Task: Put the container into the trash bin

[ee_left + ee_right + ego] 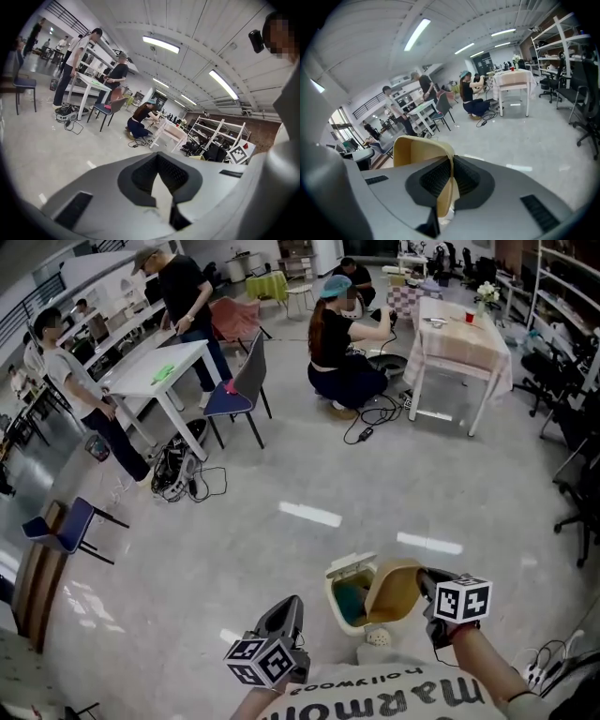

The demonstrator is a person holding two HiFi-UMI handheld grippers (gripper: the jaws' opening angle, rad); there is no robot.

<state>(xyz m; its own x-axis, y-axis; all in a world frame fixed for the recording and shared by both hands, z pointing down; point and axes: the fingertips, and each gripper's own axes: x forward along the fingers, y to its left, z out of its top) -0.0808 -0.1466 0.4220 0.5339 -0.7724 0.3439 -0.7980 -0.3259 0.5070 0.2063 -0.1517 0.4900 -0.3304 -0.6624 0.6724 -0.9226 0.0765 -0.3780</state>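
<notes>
A tan, bowl-shaped container [394, 592] hangs tilted just over the right side of a small cream trash bin [334, 601], whose lid [349, 565] stands open. My right gripper [424, 582] is shut on the container's wall. In the right gripper view the thin tan wall [419, 150] runs between the pads of that gripper [451, 165]. My left gripper [289, 607] hovers left of the bin with its jaws together and nothing in them. In its own view the left gripper [157, 157] faces out across the room, and the bin is hidden.
A small white crumpled thing [378, 637] lies on the floor in front of the bin. A power strip with cables [539, 671] is at the lower right. Far off are several people, a white table [155, 371], chairs [239, 390] and a draped table [459, 343].
</notes>
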